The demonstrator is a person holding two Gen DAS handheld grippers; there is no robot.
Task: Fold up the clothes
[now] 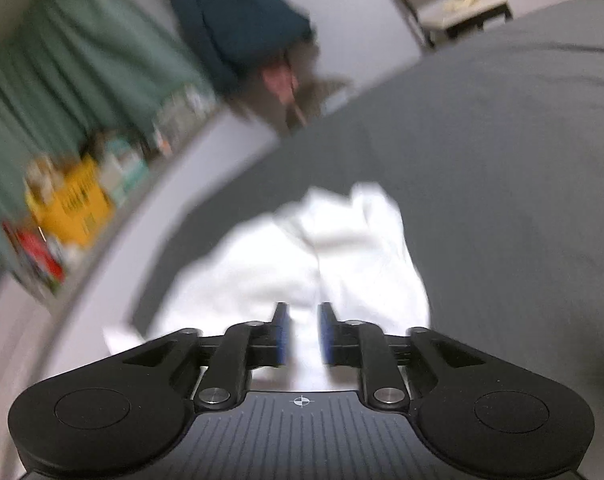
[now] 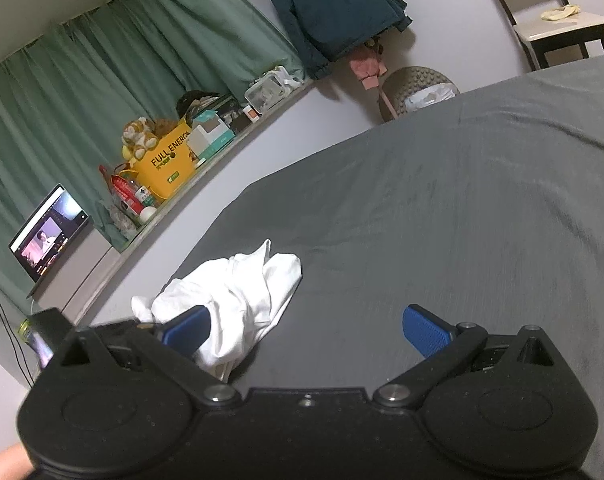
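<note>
dim, fisheye-warped; left wrist view motion-blurred.

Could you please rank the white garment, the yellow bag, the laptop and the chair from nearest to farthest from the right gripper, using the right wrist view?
From the right gripper:
1. White garment, crumpled on the bed by its left finger.
2. Laptop, far left.
3. Yellow bag, on the ledge, upper left.
4. Chair, top right, against the wall.

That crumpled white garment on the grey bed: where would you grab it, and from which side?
Judging by its pose, pinch the loose far corner of the white garment that sticks up, near, coming from above. The rest is bunched in folds on the grey bed sheet, so a free edge should let it spread.
</note>
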